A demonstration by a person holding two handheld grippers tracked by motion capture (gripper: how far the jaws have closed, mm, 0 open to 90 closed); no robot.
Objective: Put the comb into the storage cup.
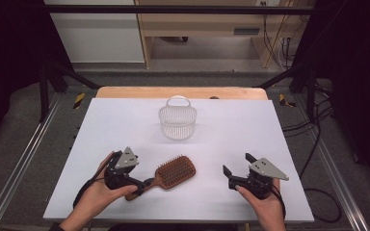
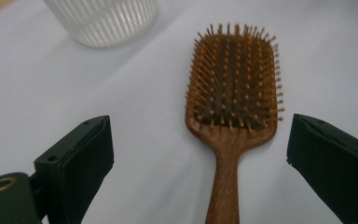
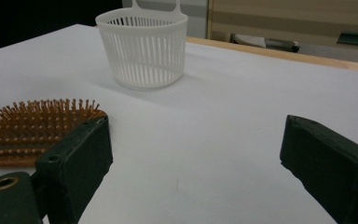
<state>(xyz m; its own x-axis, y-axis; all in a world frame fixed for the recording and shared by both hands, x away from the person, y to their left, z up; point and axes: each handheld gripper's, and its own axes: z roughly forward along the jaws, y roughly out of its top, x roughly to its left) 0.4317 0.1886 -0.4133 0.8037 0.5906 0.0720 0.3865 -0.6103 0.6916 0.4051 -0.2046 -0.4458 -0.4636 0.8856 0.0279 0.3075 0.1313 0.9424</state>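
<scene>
Near the front edge of the white table [image 1: 125, 120], the wooden hairbrush [image 1: 173, 172] lies bristles up, its handle angled toward the person's left hand, and the left gripper [image 1: 142, 185] sits right at that handle with its jaws spread, pinching nothing. Look along that gripper's own view: the hairbrush [image 2: 230, 107] runs straight up the middle, handle centred in the gap between the two black pads, neither pad touching wood. Over on the other side, the right gripper [image 1: 238, 166] hangs wide open too, well apart from the brush and empty. The white slatted basket [image 1: 177, 120] stands upright farther back, clear of everything, and it looks like the likely place for the brush to go. So the step in hand reads as the pickup. To do it well, I'd say slide the left gripper a touch forward so the pads bracket the handle just below the paddle, keep them square to the narrow handle, then close firmly; grab too near the tail and the heavy head may droop or swing.
</scene>
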